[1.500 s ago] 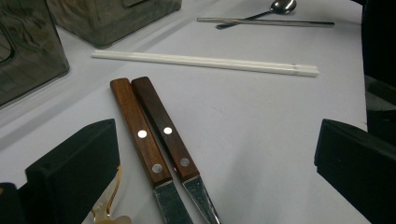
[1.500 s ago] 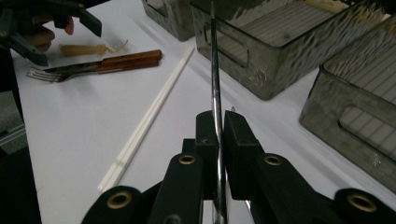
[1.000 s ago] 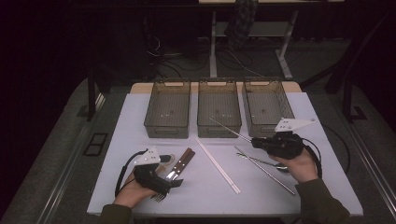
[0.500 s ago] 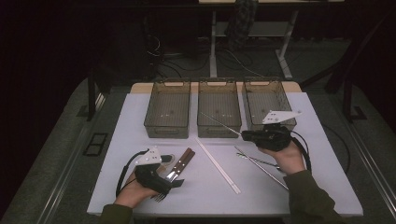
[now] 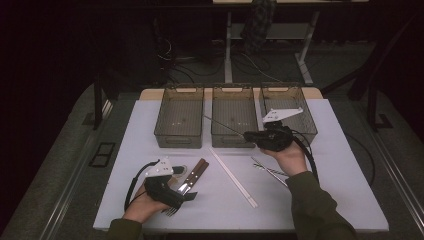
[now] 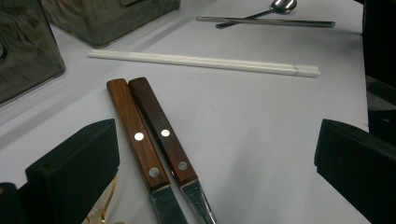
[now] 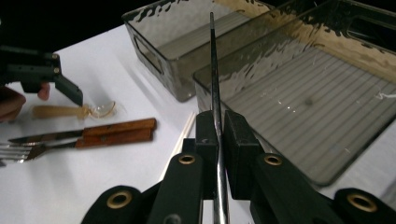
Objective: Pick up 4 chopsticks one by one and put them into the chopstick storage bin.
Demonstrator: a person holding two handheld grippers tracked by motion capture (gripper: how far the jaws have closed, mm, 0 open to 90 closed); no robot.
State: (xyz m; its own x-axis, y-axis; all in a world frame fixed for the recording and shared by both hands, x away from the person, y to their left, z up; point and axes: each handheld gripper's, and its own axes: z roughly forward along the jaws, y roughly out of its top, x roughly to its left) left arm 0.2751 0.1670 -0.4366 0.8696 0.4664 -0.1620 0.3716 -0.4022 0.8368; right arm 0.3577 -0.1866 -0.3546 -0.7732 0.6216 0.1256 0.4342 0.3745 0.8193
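My right gripper is shut on a thin metal rod, held off the table. The rod points up and left over the middle bin. My left gripper rests open at the near left, its jaws wide apart. Two wooden-handled knives lie side by side on the table between those jaws, not gripped. A pair of white chopsticks lies diagonally in the middle of the table.
Three smoky plastic bins stand in a row at the back of the white table. More metal sticks and a spoon lie by my right forearm. A fork and a small gold-coloured utensil sit by my left hand.
My right gripper has moved left and away from me towards the bins, carrying the metal rod, and has risen slightly. The left gripper has stayed still.
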